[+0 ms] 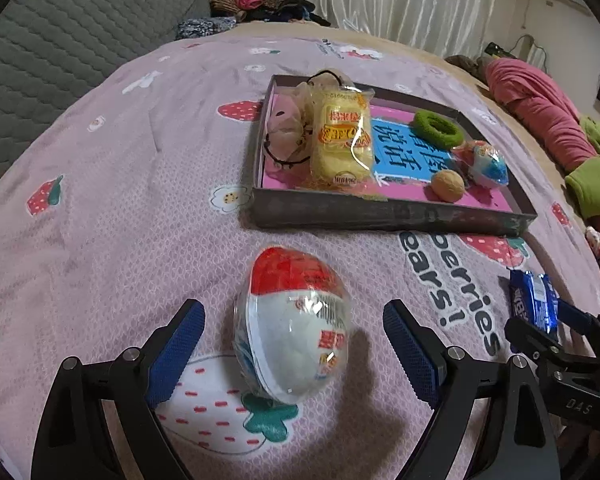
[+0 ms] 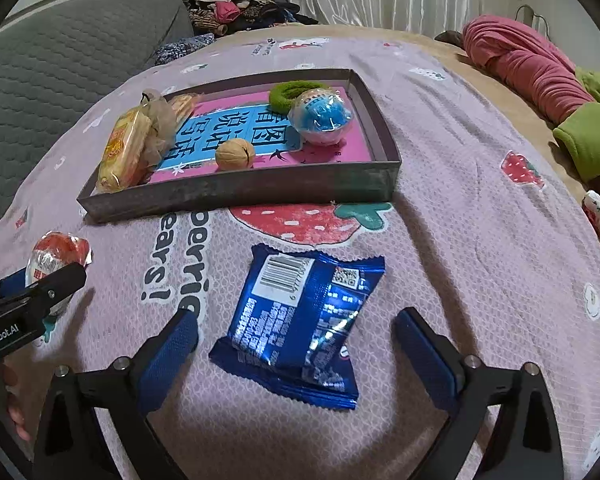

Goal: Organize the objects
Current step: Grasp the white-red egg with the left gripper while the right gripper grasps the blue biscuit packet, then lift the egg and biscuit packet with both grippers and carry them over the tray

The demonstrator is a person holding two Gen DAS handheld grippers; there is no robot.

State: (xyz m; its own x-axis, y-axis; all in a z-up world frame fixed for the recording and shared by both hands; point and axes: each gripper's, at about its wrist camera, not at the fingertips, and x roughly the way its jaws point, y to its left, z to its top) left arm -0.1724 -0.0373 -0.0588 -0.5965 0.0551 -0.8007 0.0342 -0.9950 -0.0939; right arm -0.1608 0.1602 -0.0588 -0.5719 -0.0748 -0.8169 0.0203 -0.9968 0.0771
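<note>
A red-and-white toy egg (image 1: 294, 326) in clear wrap lies on the pink strawberry bedspread, between the fingers of my left gripper (image 1: 294, 354), which is open and does not touch it. A blue snack packet (image 2: 300, 324) lies flat between the fingers of my right gripper (image 2: 296, 354), also open with gaps on both sides. Beyond them sits a dark shallow tray (image 1: 380, 214) (image 2: 240, 194) holding a yellow snack pack (image 1: 340, 140), a walnut (image 2: 235, 154), a green hair ring (image 1: 438, 128), a blue-and-white egg (image 2: 320, 116) and a beige hair tie (image 1: 288, 128).
The right gripper's body (image 1: 568, 356) shows at the edge of the left wrist view, and the left one (image 2: 24, 308) at the edge of the right wrist view. A grey quilted headboard (image 1: 60, 40), a clothes pile (image 2: 236, 8) and pink and green garments (image 2: 540, 68) border the bed.
</note>
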